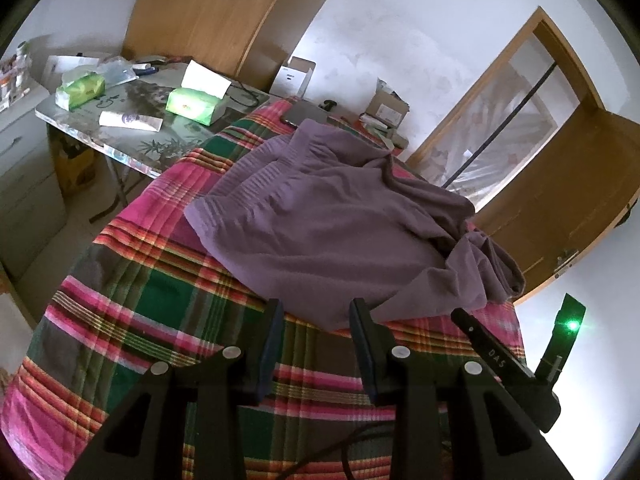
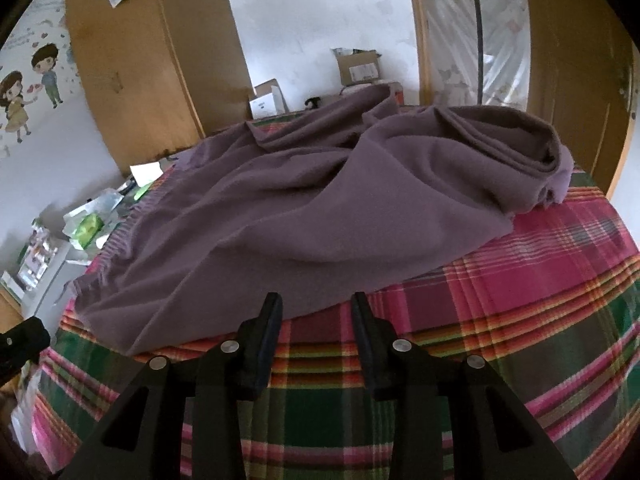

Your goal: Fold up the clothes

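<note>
A purple garment (image 1: 328, 216) lies crumpled on a bed with a pink, green and brown plaid cover (image 1: 160, 312). Its ribbed waistband points toward the far left, and the cloth is bunched up at the right. My left gripper (image 1: 316, 308) hovers at the garment's near edge, open, with no cloth pinched between its pads. In the right wrist view the same garment (image 2: 320, 200) spreads across the plaid cover (image 2: 520, 320). My right gripper (image 2: 316, 300) is open just before the near hem, and its pads press on nothing. Part of the right gripper, with a green light (image 1: 572, 325), shows at the right of the left wrist view.
A folding table (image 1: 132, 148) beside the bed's far left holds green tissue packs (image 1: 192, 106), a tube and papers. Cardboard boxes (image 2: 358, 66) stand behind the bed against the white wall. A wooden wardrobe (image 2: 132, 80) is at the left, and a wooden door (image 1: 560, 200) at the right.
</note>
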{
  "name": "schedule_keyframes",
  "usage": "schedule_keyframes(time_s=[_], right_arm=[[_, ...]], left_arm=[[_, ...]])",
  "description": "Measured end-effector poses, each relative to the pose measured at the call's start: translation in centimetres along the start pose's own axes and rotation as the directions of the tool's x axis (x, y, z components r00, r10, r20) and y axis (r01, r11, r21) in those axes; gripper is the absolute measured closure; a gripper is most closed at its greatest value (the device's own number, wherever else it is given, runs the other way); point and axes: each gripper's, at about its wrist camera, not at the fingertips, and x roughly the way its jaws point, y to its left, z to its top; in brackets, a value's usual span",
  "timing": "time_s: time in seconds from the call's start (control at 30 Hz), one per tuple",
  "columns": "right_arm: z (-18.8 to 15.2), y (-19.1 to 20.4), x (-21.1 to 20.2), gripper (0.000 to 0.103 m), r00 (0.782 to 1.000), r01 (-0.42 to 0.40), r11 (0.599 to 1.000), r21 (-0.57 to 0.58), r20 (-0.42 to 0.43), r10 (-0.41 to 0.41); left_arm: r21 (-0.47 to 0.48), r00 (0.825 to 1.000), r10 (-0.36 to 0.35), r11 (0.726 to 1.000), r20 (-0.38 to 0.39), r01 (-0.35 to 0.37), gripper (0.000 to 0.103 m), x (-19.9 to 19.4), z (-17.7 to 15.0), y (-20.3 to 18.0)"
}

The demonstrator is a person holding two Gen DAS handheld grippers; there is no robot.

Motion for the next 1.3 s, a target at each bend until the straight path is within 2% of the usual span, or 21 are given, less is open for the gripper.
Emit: schedule_keyframes(time_s=[0.4,0.5,0.73,0.83,0.9,1.07,1.17,1.23,1.3], right_arm=[[-0.2,-0.6,-1.6,0.066,1.0,-0.009,1.0,-0.007,0.015,0.009],[-0.1,-0.6,-2.6,0.066,0.999,-0.036,0.999,-0.021,0.023,0.037],[0.5,0.0,-4.5,0.066,0.994,-0.096,0.987,-0.126,0.044,0.102],[0.4,1.0,-4.8,0.066,0.994,-0.085,0.969,-0.232,0.052,0.1],[0.1,1.6,-4.6,0.066,0.993,-0.098,0.952,-0.29,0.037,0.114],[-0.8,2.7,-3.3,0.066,0.98,-0.196,0.914,-0.356,-0.043,0.193],[-0.9,4.0,-2.8,0.066,0.976,-0.212,0.885,-0.414,-0.054,0.209],[-0.4,4.6,-2.1,0.066,0.973,-0.229,0.892,-0.39,-0.084,0.214],[0.3,4.7,-1.3,0.066,0.961,-0.275,0.907,-0.319,-0.124,0.247]], left_arm=[[0.007,0.999,0.027,1.0,-0.017,-0.027,0.069,0.0,-0.3,-0.4],[0.0,0.999,0.032,0.999,-0.023,-0.032,0.069,0.2,-0.1,-0.2],[-0.044,0.999,0.032,0.999,-0.015,-0.032,0.069,0.0,1.7,1.2],[-0.092,1.0,0.028,0.995,-0.004,-0.028,0.069,0.1,2.8,2.5],[-0.116,1.0,0.03,0.993,-0.008,-0.03,0.069,0.4,3.2,3.1],[-0.133,0.997,0.066,0.988,-0.046,-0.071,0.069,1.8,3.5,4.5],[-0.196,0.996,0.063,0.978,-0.07,-0.075,0.069,2.5,3.5,5.7],[-0.21,0.994,0.087,0.973,-0.065,-0.099,0.069,2.6,3.6,6.3],[-0.226,0.991,0.114,0.966,-0.071,-0.127,0.067,2.8,3.8,6.9]])
